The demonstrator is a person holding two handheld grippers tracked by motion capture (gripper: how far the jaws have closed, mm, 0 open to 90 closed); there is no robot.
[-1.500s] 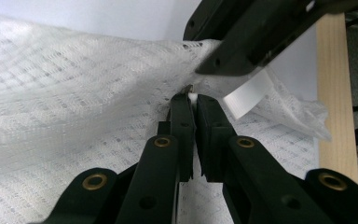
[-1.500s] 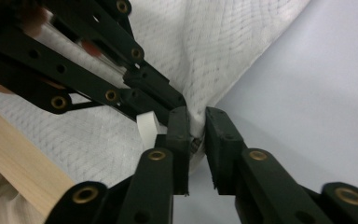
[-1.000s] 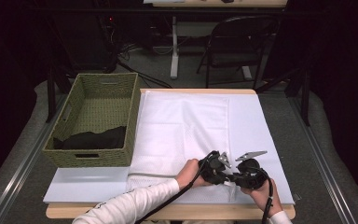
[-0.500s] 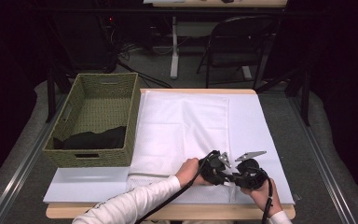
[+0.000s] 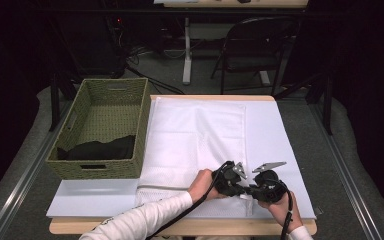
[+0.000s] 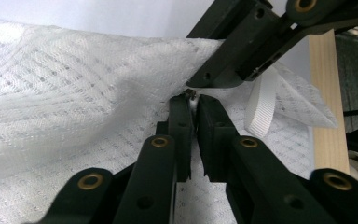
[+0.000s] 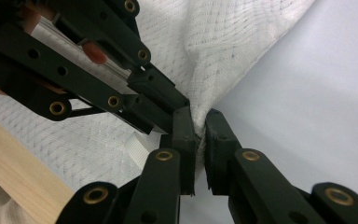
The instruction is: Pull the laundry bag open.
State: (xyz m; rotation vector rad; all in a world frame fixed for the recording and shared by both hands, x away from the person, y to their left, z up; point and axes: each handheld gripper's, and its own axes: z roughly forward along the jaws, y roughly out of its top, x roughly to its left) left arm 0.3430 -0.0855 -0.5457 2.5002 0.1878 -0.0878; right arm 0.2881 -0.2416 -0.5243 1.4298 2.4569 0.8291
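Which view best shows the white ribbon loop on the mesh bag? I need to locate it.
The left gripper view: the white ribbon loop hangs in plain sight at the mesh bag corner. The right gripper view catches just a strip between jaws; the high view has it too small to make out.

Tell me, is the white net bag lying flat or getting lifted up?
Mostly flat. The white net bag lies spread on the table, but its near corner is pinched up between the left gripper and right gripper.

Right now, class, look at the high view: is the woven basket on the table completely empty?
No: a black cloth lies in the near end of the woven basket.
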